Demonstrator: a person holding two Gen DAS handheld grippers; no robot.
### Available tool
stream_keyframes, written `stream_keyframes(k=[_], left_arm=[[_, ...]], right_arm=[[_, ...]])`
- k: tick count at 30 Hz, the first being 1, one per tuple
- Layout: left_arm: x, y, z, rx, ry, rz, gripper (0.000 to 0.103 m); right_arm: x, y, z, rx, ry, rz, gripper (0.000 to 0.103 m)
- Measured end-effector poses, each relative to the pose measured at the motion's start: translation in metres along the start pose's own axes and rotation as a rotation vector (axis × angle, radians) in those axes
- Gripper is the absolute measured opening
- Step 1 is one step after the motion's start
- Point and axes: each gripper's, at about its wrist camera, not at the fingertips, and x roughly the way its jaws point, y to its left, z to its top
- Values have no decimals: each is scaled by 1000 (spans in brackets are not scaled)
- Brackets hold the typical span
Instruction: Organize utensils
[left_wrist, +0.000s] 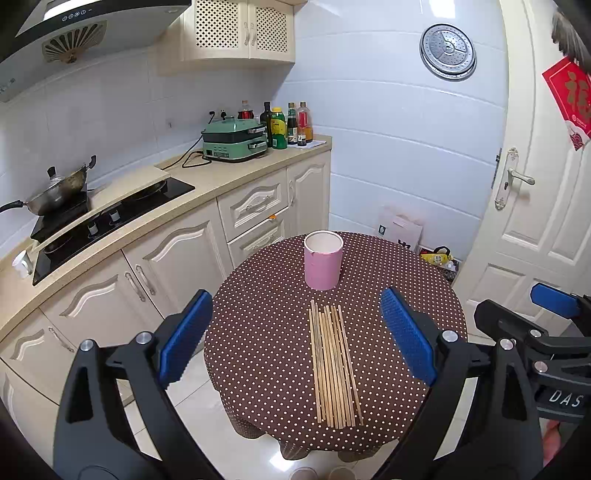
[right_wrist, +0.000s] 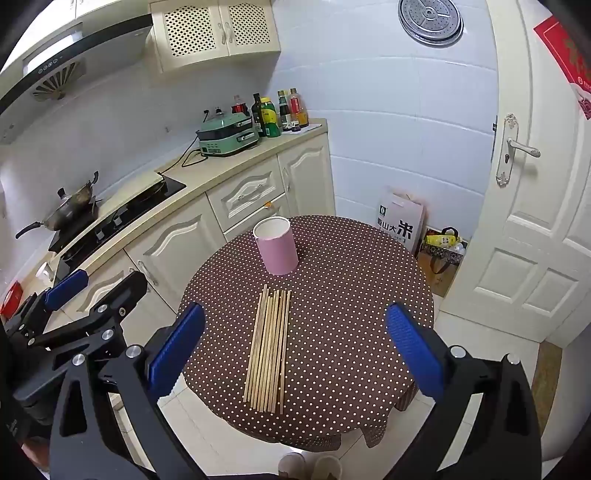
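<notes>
Several wooden chopsticks lie side by side on a round table with a brown polka-dot cloth. Behind them stands an empty pink cylinder holder, upright, white inside. My left gripper hovers above and short of the chopsticks, open, its blue pads wide apart with nothing between them. My right gripper hangs likewise over the near side of the table, open and empty. Each gripper shows at the edge of the other's view, the right gripper and the left gripper.
A kitchen counter with a gas hob, a wok, a green appliance and bottles runs along the left. A white door stands to the right, with bags on the floor by the wall. Shoe tips show below the table.
</notes>
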Motion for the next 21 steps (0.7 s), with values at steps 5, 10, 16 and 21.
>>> stream_keyframes(k=[5,10,16,21], left_arm=[[-1,0,-1,2,-1,-1,90],[-3,-1,-1,9,-5,3,90],[-3,-2,-1,15,-10,5,90],[-2,0,-2,16,-8,-2,90]], right_arm=[[0,0,-1,6,3,1,95],[7,2,0,6,2,0,95],[4,0,0,9,5,2,95],[3,0,0,11,6,1,95]])
